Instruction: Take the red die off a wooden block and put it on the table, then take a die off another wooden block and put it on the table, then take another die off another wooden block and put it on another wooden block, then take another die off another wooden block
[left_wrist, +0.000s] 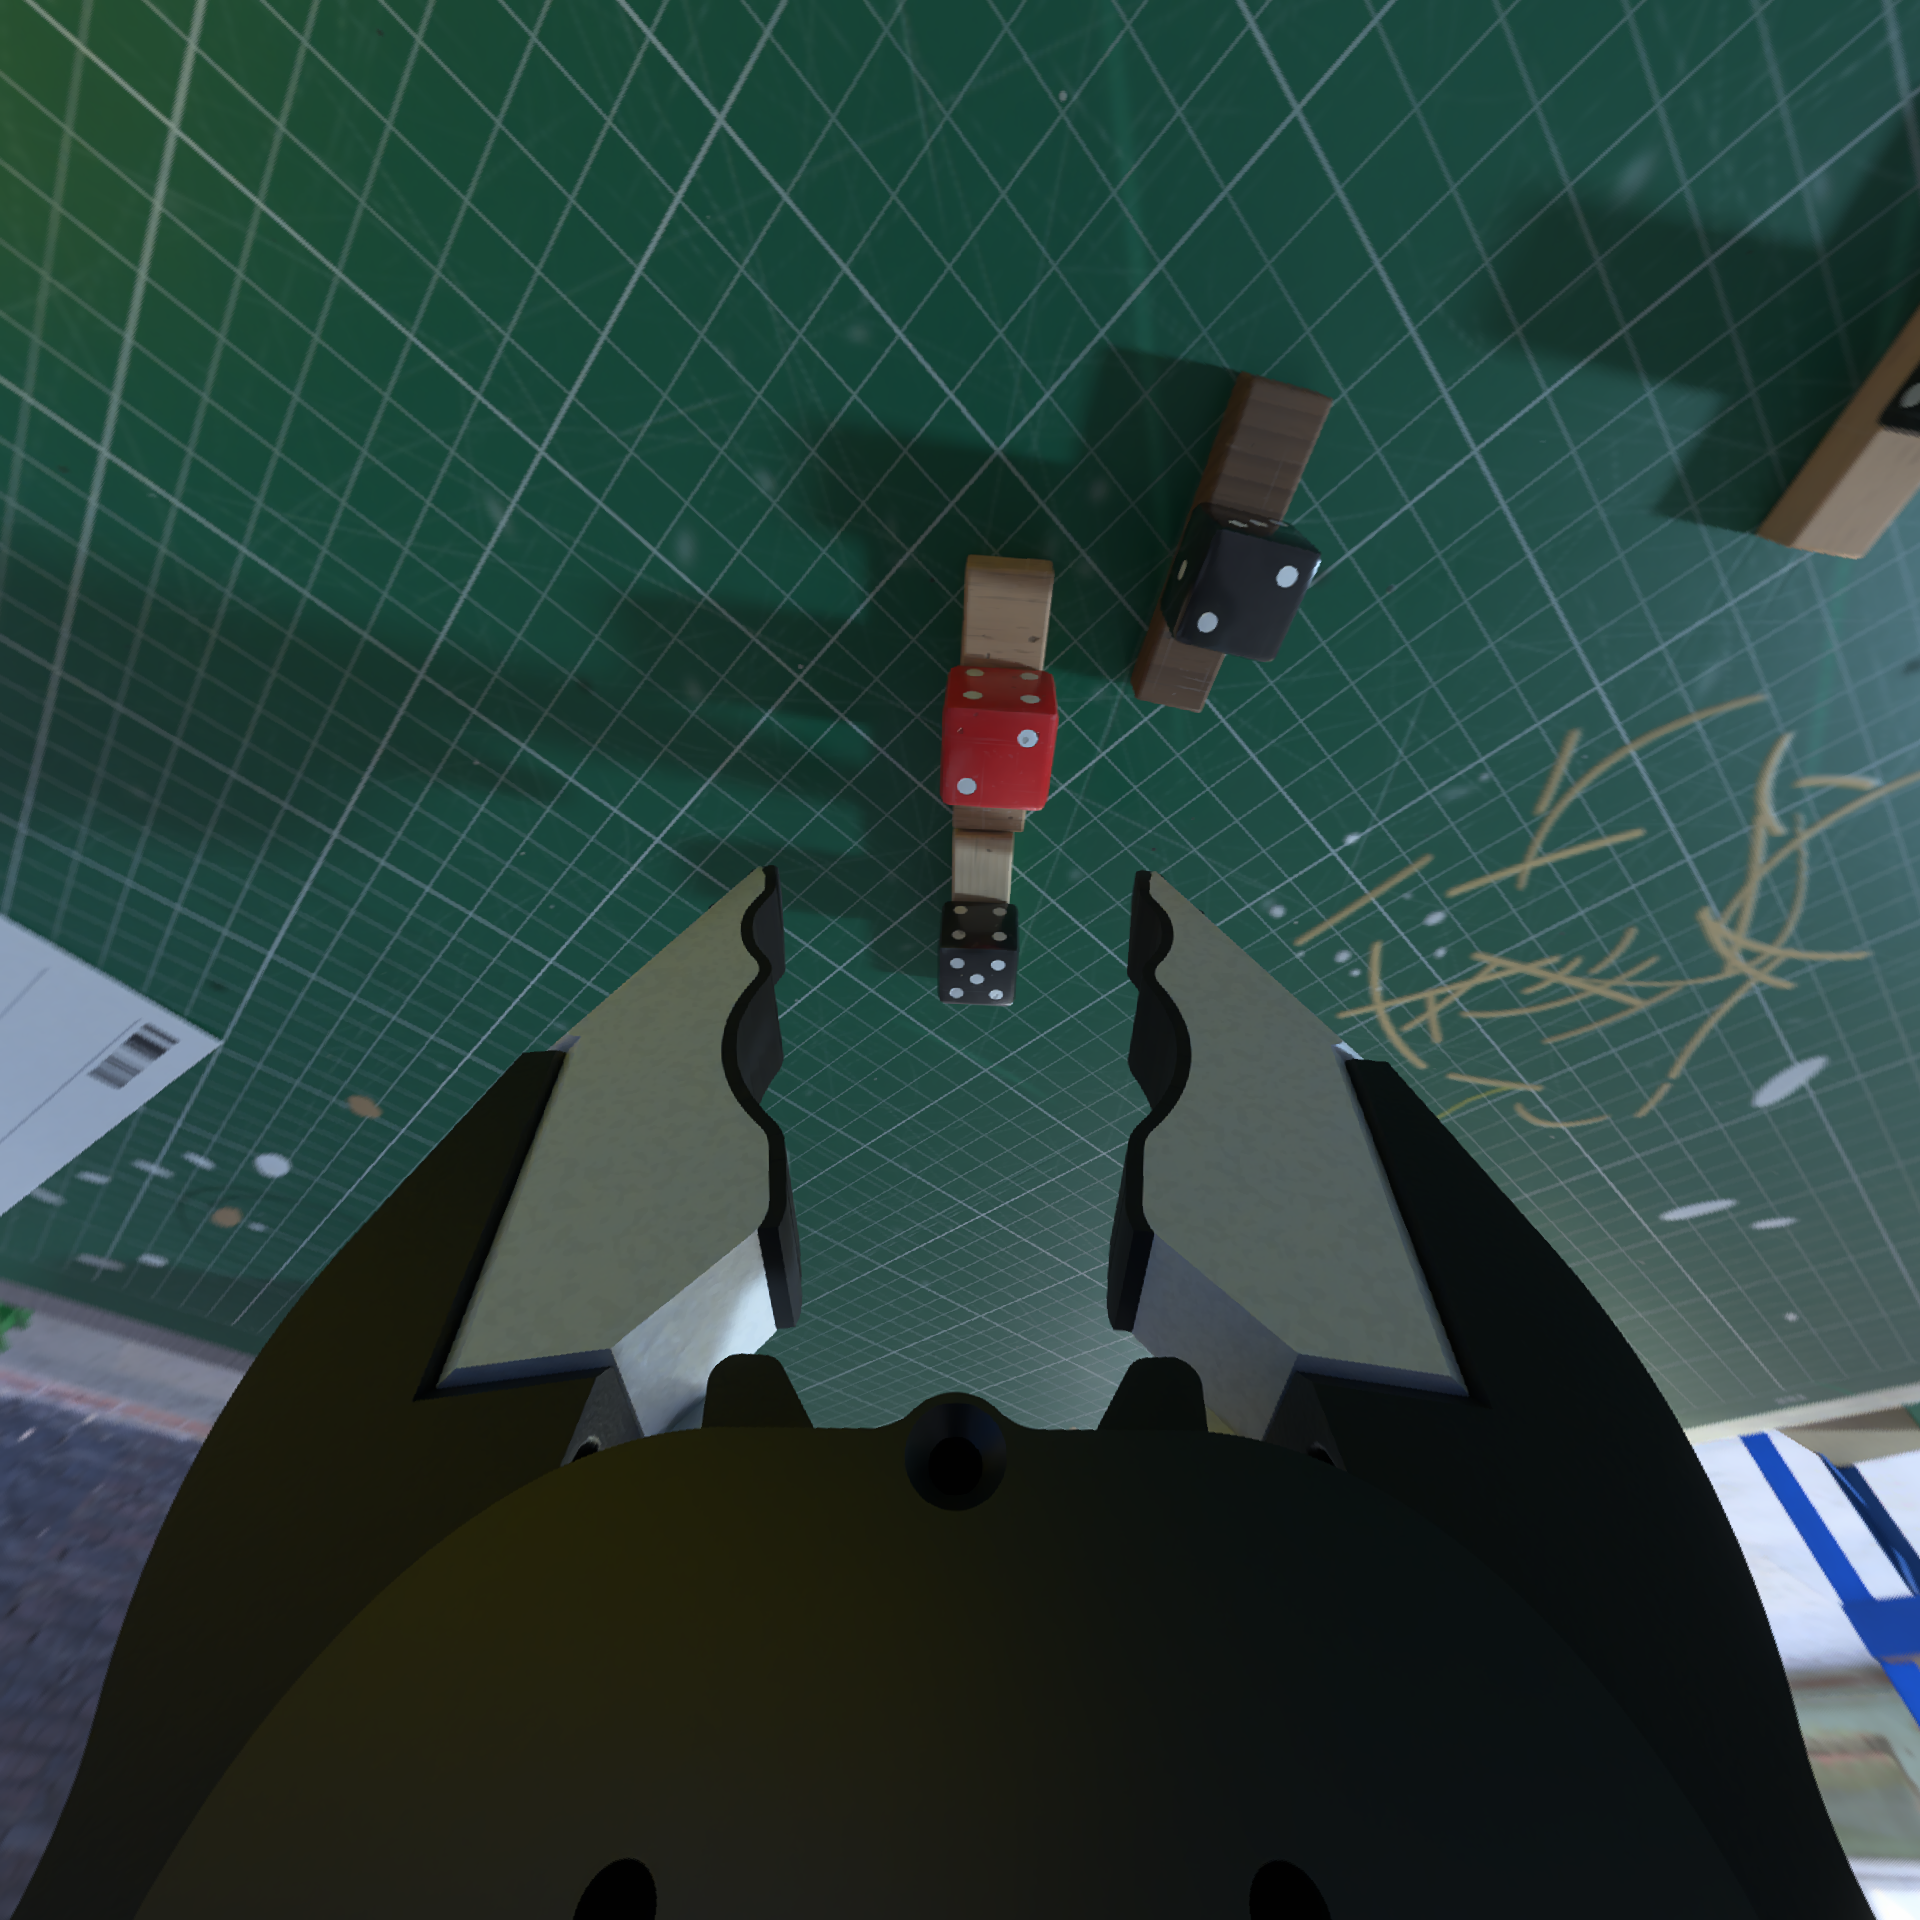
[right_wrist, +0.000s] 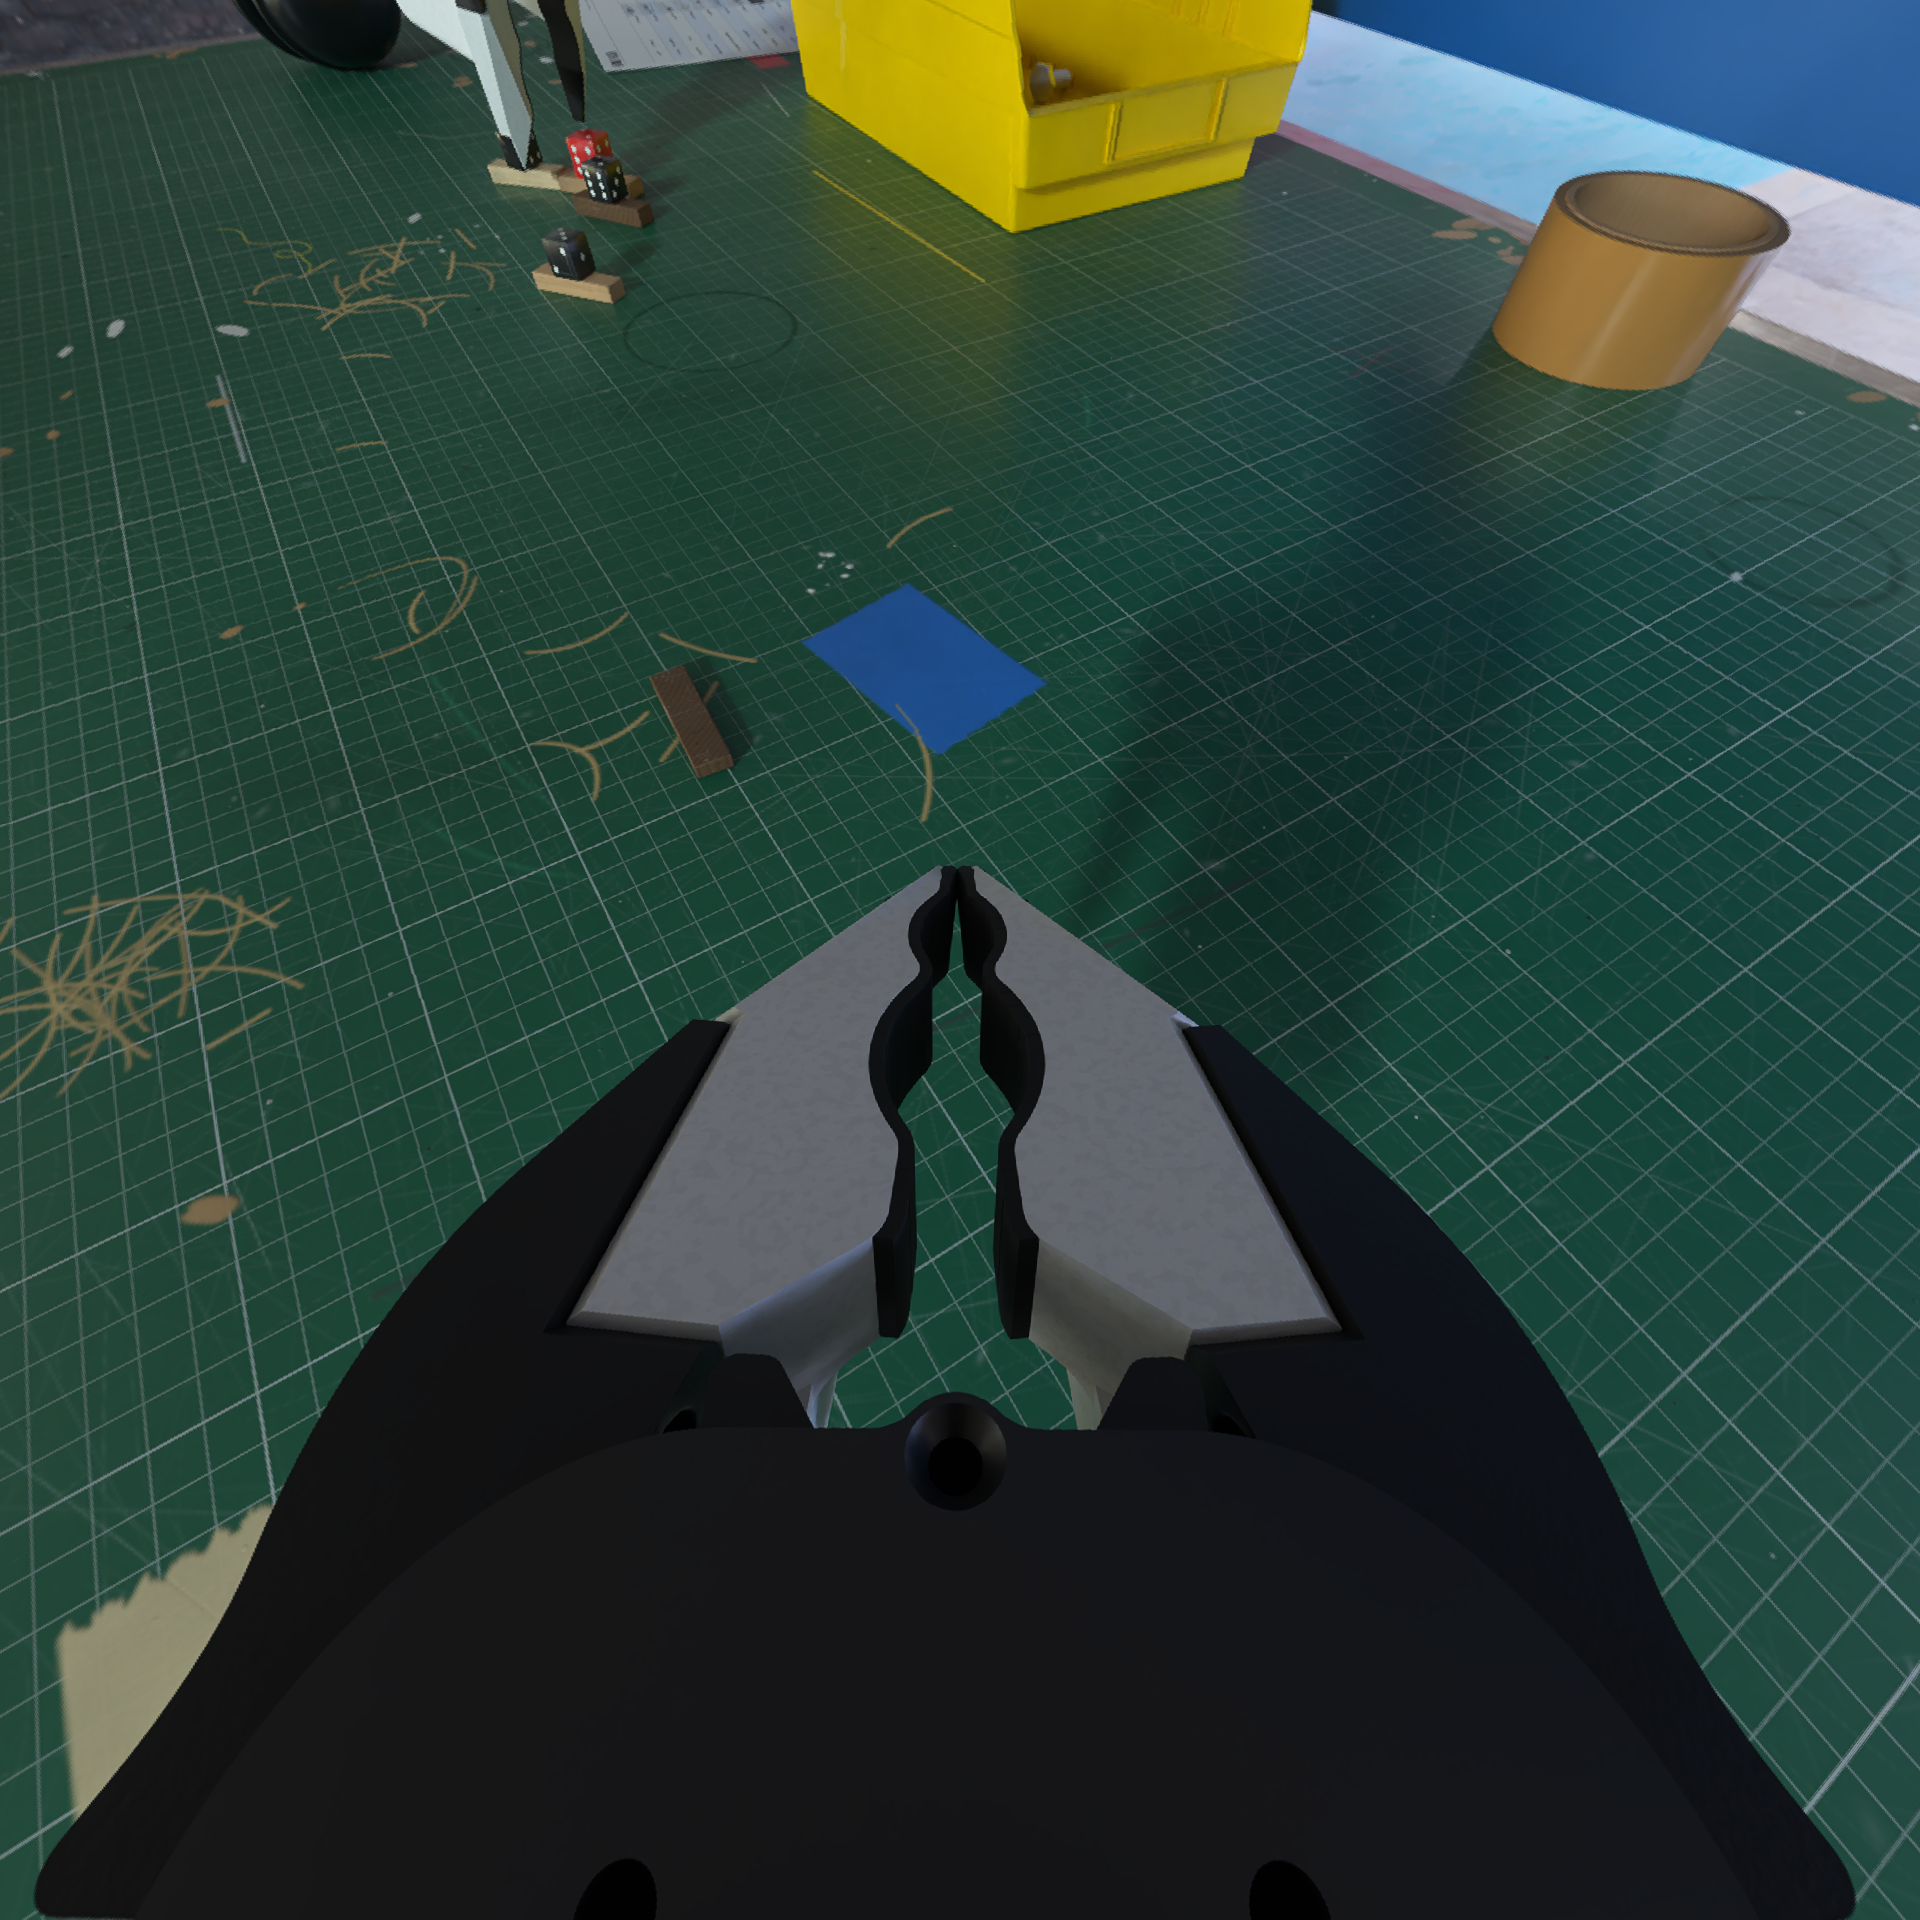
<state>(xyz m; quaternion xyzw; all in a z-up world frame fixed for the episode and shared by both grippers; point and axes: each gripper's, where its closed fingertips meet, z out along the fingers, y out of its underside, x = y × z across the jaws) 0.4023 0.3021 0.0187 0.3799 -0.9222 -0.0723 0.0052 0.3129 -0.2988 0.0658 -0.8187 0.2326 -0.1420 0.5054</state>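
In the left wrist view, the red die sits on a light wooden block. A small black die lies lower, at that block's near end, apparently on the mat. Another black die sits on a dark brown block. My left gripper is open and empty, above the small black die. The right wrist view shows the red die, a black die on a light block, and the left gripper far off. My right gripper is shut and empty.
A bare dark wooden block lies on the green cutting mat beside a blue patch. A yellow bin and a brown tape roll stand at the back. A white sheet lies left. Another block shows top right.
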